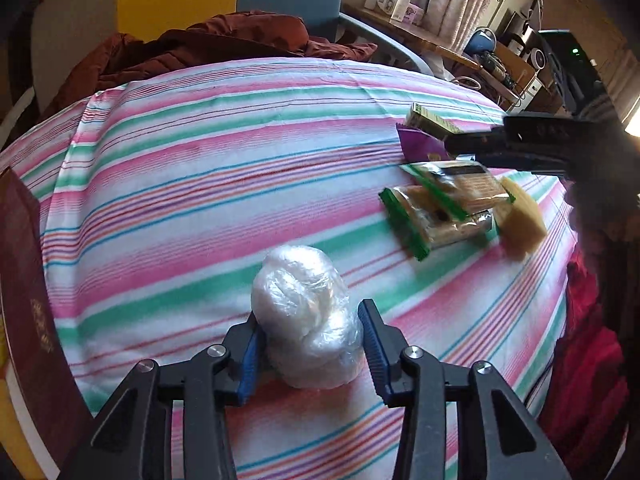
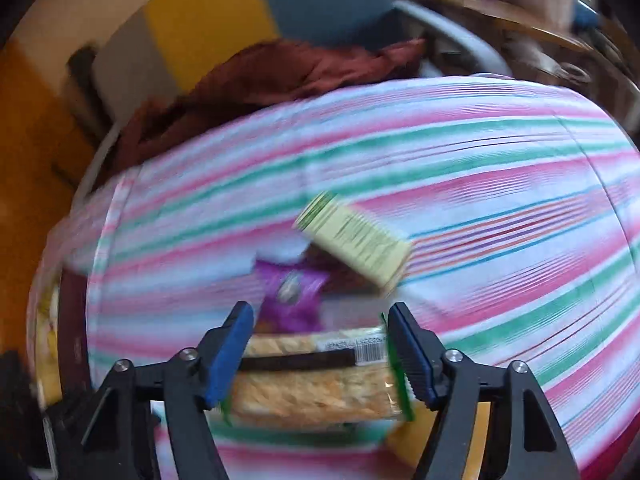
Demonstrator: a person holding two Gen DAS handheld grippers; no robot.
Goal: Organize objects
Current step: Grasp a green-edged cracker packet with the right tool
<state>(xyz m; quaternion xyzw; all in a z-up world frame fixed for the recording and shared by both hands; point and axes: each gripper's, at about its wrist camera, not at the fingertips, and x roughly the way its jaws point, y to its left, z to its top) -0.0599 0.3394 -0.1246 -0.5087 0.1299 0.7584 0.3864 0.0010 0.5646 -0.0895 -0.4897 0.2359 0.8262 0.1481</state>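
Surface: a table under a striped cloth [image 1: 224, 168] in pink, green, white and blue, in a cluttered room with a wooden sideboard [image 1: 424, 36] at the back.

Item 1: a wad of clear plastic wrap [image 1: 308, 316], lying on the cloth near its front edge. The left gripper [image 1: 310, 344] straddles it, blue pads [image 1: 370, 340] on either side at a narrow setting; the left pad touches the wad, the right pad sits just beside it, and firm contact there cannot be told.

Item 2: 2 green-edged clear snack packets [image 1: 436, 208], stacked crosswise toward the right side of the table. In the right wrist view the upper packet [image 2: 316, 376] lies between the pads of the right gripper [image 2: 320, 354], set at medium width; the view is blurred, so whether the pads press on it cannot be told.

Item 3: a tan sponge [image 1: 520, 216], touching the packets' right end.

Item 4: a purple pouch [image 2: 292, 300], just beyond the packets.

Item 5: a pale yellow carton [image 2: 356, 244], resting partly on the pouch.

Periphery: a dark red book [image 1: 28, 300] at the left edge; a rust-brown garment [image 1: 224, 44] heaped past the far edge.
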